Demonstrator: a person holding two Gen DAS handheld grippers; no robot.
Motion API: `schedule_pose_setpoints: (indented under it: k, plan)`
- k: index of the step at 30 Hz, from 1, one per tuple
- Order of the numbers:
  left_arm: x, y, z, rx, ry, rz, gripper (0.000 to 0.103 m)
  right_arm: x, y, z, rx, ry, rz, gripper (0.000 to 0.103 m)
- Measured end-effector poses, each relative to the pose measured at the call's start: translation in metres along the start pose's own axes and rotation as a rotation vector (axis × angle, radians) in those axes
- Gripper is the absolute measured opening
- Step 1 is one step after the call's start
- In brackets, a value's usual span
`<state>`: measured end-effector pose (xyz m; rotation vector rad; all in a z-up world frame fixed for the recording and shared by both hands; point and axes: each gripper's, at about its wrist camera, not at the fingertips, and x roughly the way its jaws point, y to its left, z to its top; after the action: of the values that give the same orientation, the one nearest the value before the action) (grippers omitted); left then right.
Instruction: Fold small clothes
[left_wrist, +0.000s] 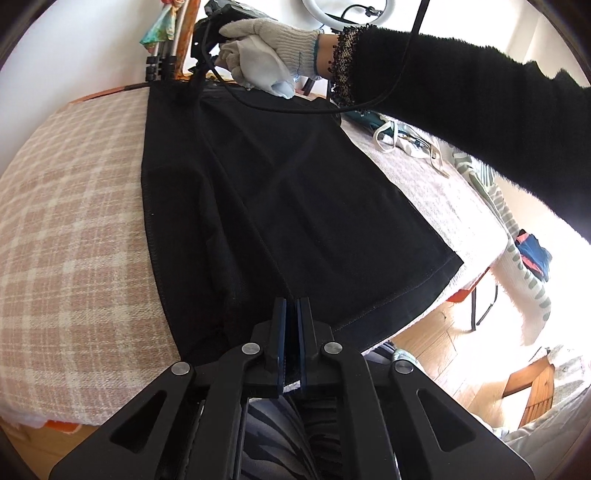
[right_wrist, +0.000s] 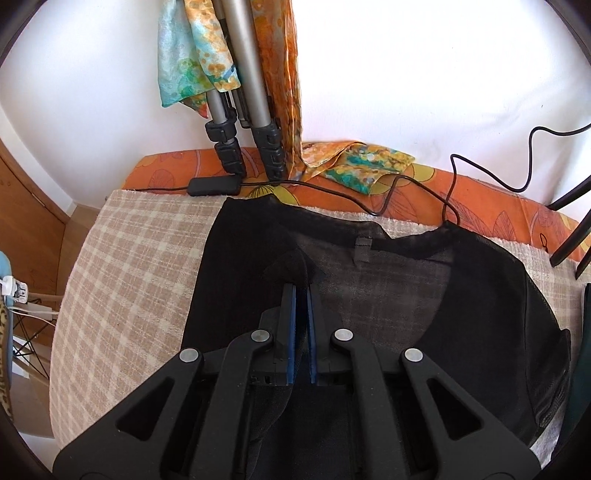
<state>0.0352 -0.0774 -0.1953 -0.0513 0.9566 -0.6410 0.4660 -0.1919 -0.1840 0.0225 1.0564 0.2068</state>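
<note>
A black garment (left_wrist: 280, 199) lies spread on a beige checked cloth (left_wrist: 74, 229) over the table. My left gripper (left_wrist: 292, 302) is shut on the garment's near hem, with fabric pinched between its blue pads. In the right wrist view the same black garment (right_wrist: 406, 295) shows its sheer upper part and neckline. My right gripper (right_wrist: 301, 291) is shut on a raised fold of the black fabric near the neckline. The gloved hand (left_wrist: 266, 40) holding the right gripper shows at the garment's far end in the left wrist view.
Tripod legs (right_wrist: 240, 122) and a colourful scarf (right_wrist: 192, 62) stand at the table's far edge by the wall. A black cable (right_wrist: 406, 184) and adapter (right_wrist: 214, 186) lie on the orange cover (right_wrist: 480, 199). More clothes (left_wrist: 402, 136) lie to the right. Wooden floor (left_wrist: 436, 339) lies below.
</note>
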Motion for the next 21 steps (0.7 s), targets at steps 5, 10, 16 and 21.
schedule_pose_setpoints:
  k: [5, 10, 16, 21]
  plan:
    - [-0.005, -0.017, -0.002, 0.046, 0.000, -0.021, 0.015, -0.028, -0.022, -0.008, 0.031, -0.066, 0.019, 0.060]
    - [-0.015, -0.022, 0.000, 0.040, -0.037, -0.012, 0.015, -0.073, -0.054, -0.017, 0.085, -0.118, 0.071, 0.060]
    - [-0.020, -0.034, 0.006, 0.043, -0.081, 0.013, 0.015, -0.133, -0.092, -0.037, 0.081, -0.191, 0.087, 0.060]
    - [-0.011, -0.052, 0.014, 0.064, -0.081, 0.007, 0.015, -0.173, -0.134, -0.062, 0.098, -0.226, 0.100, 0.060]
